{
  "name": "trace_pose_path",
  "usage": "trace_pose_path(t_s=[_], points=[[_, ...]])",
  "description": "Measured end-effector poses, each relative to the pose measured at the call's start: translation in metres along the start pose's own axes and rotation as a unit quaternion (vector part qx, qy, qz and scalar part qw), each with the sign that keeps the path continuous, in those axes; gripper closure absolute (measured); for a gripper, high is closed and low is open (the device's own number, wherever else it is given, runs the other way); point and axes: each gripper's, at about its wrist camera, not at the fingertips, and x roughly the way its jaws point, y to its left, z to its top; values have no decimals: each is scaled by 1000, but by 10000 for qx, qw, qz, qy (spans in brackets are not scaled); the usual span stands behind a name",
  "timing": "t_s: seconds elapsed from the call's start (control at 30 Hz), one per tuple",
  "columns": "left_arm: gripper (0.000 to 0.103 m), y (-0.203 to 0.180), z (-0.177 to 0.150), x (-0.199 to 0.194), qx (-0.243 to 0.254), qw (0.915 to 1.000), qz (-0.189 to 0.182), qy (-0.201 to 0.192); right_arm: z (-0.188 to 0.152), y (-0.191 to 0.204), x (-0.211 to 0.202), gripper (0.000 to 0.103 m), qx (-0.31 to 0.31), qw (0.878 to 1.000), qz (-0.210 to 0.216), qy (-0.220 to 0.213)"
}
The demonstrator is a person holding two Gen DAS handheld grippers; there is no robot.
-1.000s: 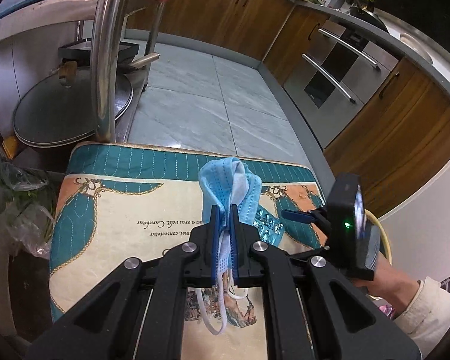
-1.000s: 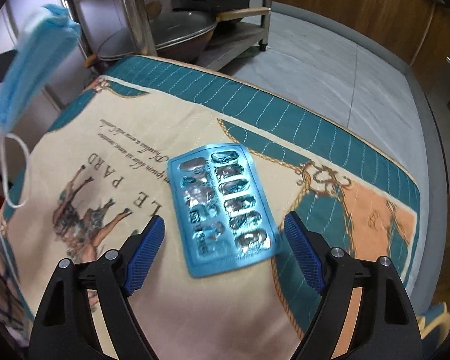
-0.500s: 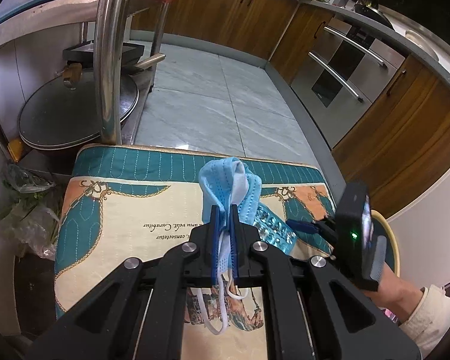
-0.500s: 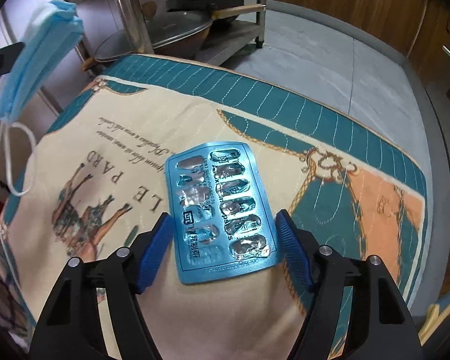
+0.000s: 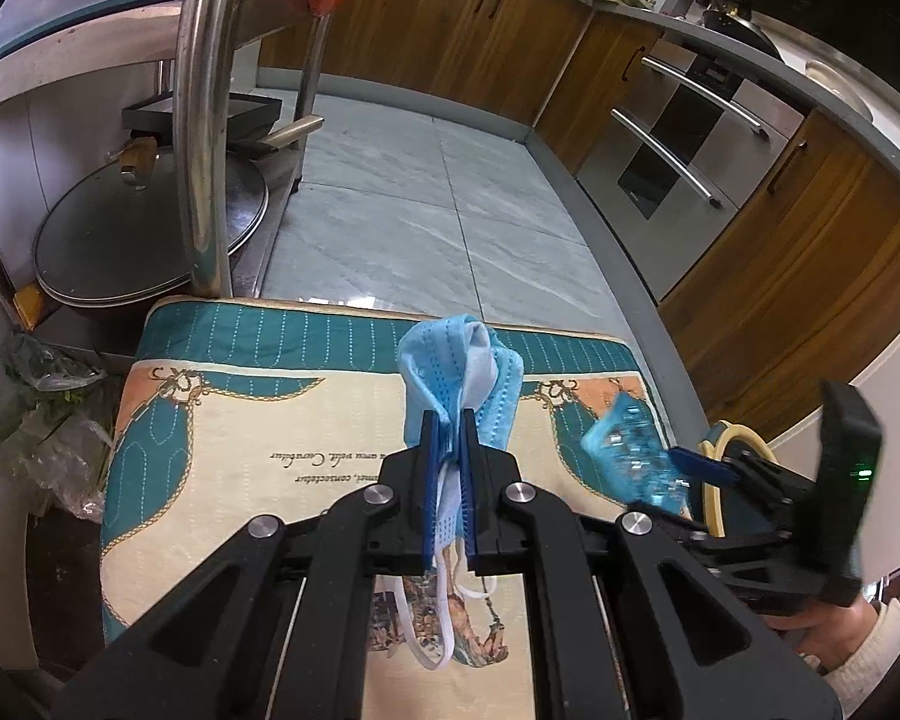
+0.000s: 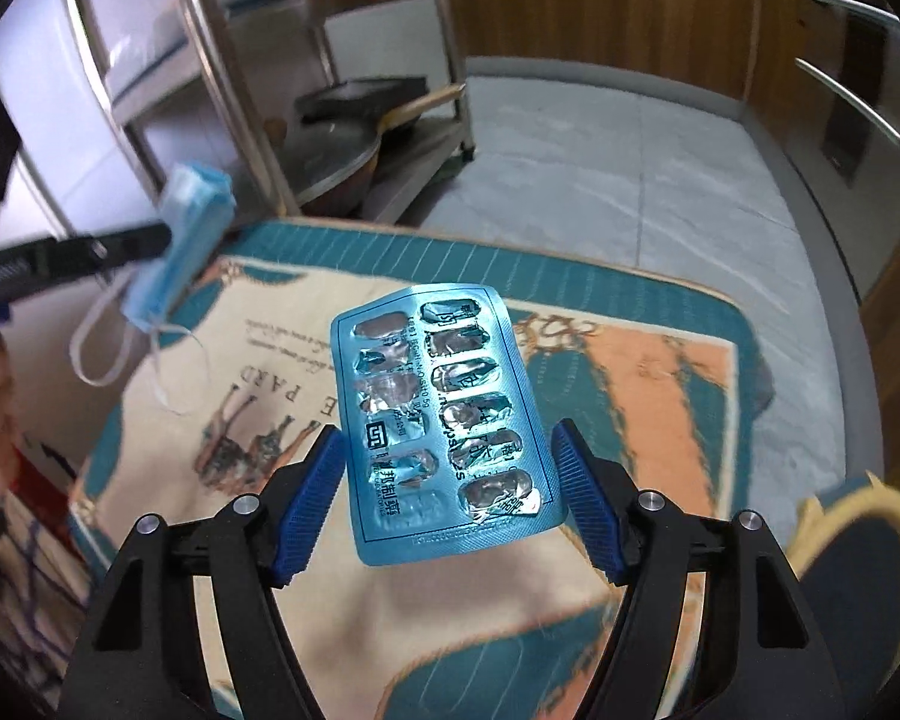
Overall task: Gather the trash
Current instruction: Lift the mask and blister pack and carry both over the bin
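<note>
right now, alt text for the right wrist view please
The right gripper holds an emptied blue pill blister pack by its side edges, lifted above a printed cushion. At left, the left gripper clamps a folded blue face mask, ear loops dangling.

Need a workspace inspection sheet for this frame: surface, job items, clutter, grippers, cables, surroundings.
Surface: printed cushion with teal border; nothing lying on the visible part.
Job's things: blue face mask and emptied blister pack, both held above the cushion.
Clutter: plastic bag on the floor left of the cushion.
Grippers: left gripper shut on the mask; right gripper gripping the blister pack by its side edges.
Cables: nothing seen.
Surroundings: steel rack with lidded pan, wooden cabinets, tiled floor.
</note>
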Motion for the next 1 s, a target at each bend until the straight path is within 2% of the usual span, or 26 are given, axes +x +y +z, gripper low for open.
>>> trace_pose_path(t_s=[0.2, 0.43, 1.0], points=[[97, -12, -5, 1, 88, 9999, -58, 32, -16, -6, -47, 31, 319, 9989, -57, -330], [97, -28, -10, 0, 212, 9997, -97, 72, -42, -12, -81, 31, 570, 9967, -176, -543], [97, -92, -26, 11, 862, 9954, -344, 231, -82, -50, -124, 31, 1150, 9880, -375, -964]])
